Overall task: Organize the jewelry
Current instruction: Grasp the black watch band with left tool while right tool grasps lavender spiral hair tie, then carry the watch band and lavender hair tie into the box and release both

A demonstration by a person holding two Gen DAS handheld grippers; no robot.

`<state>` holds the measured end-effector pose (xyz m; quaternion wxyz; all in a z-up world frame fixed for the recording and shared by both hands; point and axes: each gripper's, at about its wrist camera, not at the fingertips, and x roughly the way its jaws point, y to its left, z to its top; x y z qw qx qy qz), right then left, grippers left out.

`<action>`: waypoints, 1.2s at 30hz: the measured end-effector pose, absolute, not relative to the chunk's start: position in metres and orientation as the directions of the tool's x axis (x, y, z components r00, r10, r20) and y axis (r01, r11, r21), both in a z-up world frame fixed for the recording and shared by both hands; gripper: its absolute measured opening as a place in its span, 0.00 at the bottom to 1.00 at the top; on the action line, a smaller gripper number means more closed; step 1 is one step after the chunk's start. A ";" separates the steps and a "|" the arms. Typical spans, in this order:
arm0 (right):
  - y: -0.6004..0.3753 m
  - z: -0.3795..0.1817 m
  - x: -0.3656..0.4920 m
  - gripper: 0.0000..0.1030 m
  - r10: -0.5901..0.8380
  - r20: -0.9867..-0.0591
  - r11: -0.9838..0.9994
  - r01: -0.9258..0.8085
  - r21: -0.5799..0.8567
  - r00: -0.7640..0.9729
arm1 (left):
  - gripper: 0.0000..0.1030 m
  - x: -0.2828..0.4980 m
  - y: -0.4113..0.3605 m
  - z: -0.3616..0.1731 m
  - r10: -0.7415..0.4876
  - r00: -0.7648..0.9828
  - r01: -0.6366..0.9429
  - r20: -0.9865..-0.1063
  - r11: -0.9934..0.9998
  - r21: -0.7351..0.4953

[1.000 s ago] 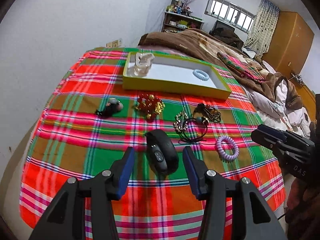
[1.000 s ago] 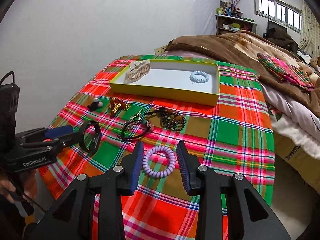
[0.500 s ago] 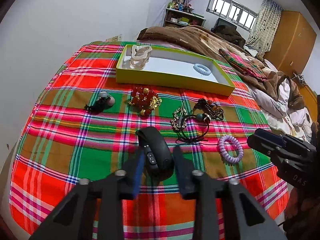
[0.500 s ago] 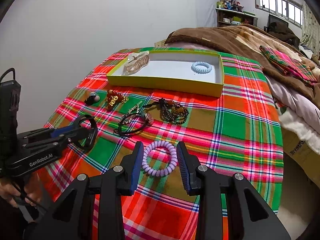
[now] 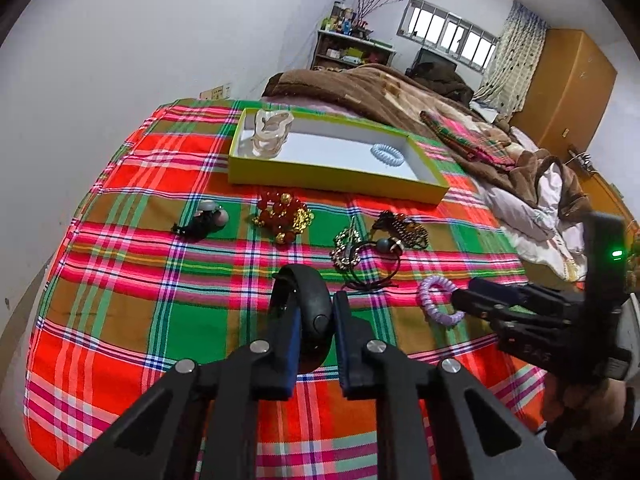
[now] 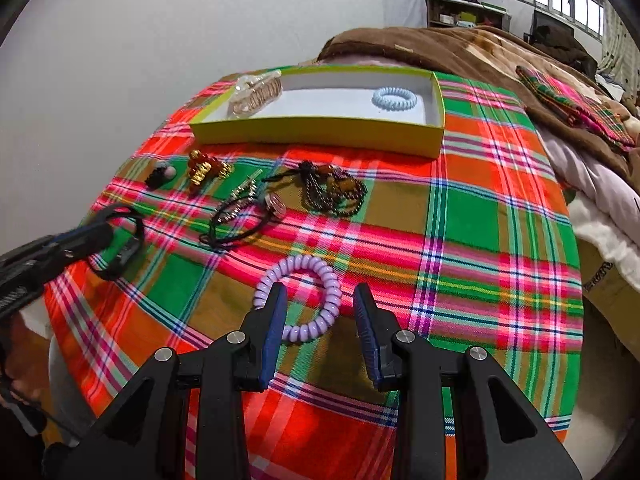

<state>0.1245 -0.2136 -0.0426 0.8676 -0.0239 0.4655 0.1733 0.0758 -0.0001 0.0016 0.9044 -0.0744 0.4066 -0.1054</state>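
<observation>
Left wrist view: the left gripper [image 5: 316,320] has just been closing, and its blue pads now press on both sides of a black band [image 5: 310,304] that stands on edge on the plaid cloth [image 5: 120,320]. The band's far loop rises past the fingertips; its near part sits between the pads. Beyond it lie a black cord loop [image 5: 374,264], a gold chain [image 5: 344,246], dark beads [image 5: 404,230], a red-gold cluster [image 5: 284,216] and a small dark clip [image 5: 202,222]. Farther back stands the yellow box [image 5: 332,178], with a clear claw clip [image 5: 270,134] in its left end and a blue coil tie [image 5: 386,154] toward its right. At right, the right gripper [image 5: 460,304] reaches onto a purple coil tie [image 5: 436,304].

Right wrist view: the right gripper [image 6: 320,306] has its jaws apart, neither pad clearly pressing. The purple coil tie [image 6: 304,296] lies flat on the cloth [image 6: 480,240]; its left rim passes behind the left finger, while its right rim stands clear of the right finger, so the gripper straddles the near half of the ring. At left, the left gripper [image 6: 100,236] holds the black band [image 6: 124,246] upright. The cord loop [image 6: 240,222] and beads [image 6: 332,192] lie between the tie and the box [image 6: 320,132].
</observation>
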 end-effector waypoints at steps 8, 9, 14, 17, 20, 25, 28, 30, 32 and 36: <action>-0.204 -0.049 0.128 0.21 0.239 -0.829 0.941 -0.330 0.069 0.507 | 0.15 0.073 0.000 0.009 -0.260 0.659 0.141 -0.706 0.965 -0.223; -0.203 -0.049 0.127 0.16 0.225 -0.830 0.942 -0.331 0.052 0.511 | 0.15 0.073 0.000 0.009 -0.261 0.658 0.140 -0.706 0.964 -0.226; -0.202 -0.049 0.126 0.10 0.216 -0.829 0.942 -0.333 0.038 0.515 | 0.15 0.074 0.000 0.007 -0.264 0.655 0.140 -0.708 0.963 -0.230; -0.204 -0.047 0.125 0.09 0.222 -0.824 0.944 -0.327 0.047 0.522 | 0.15 0.074 0.001 0.007 -0.263 0.655 0.138 -0.708 0.964 -0.229; -0.206 -0.042 0.124 0.09 0.232 -0.814 0.945 -0.321 0.058 0.533 | 0.15 0.074 0.001 0.007 -0.263 0.654 0.139 -0.709 0.963 -0.230; -0.211 -0.031 0.124 0.09 0.247 -0.794 0.947 -0.312 0.077 0.556 | 0.15 0.073 0.000 0.009 -0.269 0.656 0.147 -0.706 0.962 -0.230; -0.214 -0.025 0.126 0.09 0.251 -0.781 0.949 -0.305 0.081 0.571 | 0.15 0.075 -0.002 0.012 -0.271 0.656 0.153 -0.704 0.962 -0.228; -0.215 -0.021 0.128 0.09 0.256 -0.776 0.949 -0.304 0.087 0.576 | 0.15 0.078 -0.002 0.014 -0.279 0.654 0.160 -0.703 0.960 -0.232; -0.217 -0.017 0.130 0.09 0.256 -0.772 0.949 -0.304 0.086 0.582 | 0.15 0.082 -0.003 0.017 -0.282 0.656 0.170 -0.700 0.959 -0.227; -0.220 -0.007 0.136 0.09 0.253 -0.756 0.951 -0.300 0.078 0.604 | 0.15 0.091 -0.004 0.026 -0.308 0.660 0.201 -0.685 0.951 -0.234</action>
